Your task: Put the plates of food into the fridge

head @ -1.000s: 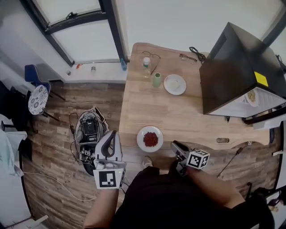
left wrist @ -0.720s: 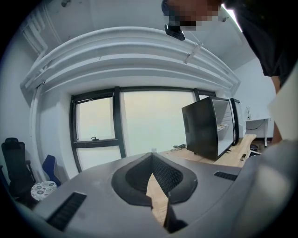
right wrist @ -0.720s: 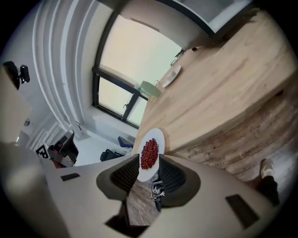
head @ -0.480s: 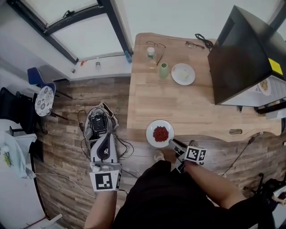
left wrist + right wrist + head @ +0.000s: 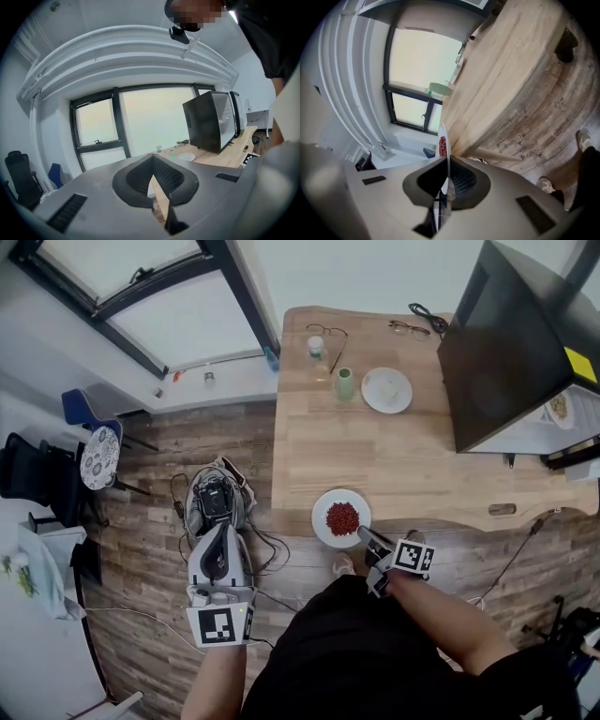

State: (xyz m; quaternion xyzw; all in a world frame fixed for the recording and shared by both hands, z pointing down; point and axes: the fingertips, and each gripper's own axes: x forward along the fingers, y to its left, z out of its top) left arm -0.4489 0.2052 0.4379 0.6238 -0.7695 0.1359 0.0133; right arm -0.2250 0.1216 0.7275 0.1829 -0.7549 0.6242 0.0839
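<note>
R gripper [image 5: 362,534] jaws closing on plate [image 5: 322,519] rim; L gripper [image 5: 221,531] closed, empty; fridge [image 5: 497,362] cut off rt.

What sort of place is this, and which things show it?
Probably an office or workroom: a pale wooden table, a black box-shaped mini fridge on it, and a black office chair.

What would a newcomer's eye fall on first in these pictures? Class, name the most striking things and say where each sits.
A white plate of red food sits at the near edge of the wooden table, its rim between the closing jaws of the right gripper. A big black fridge stands on the table's right end, and the left gripper hangs shut over the floor.
</note>
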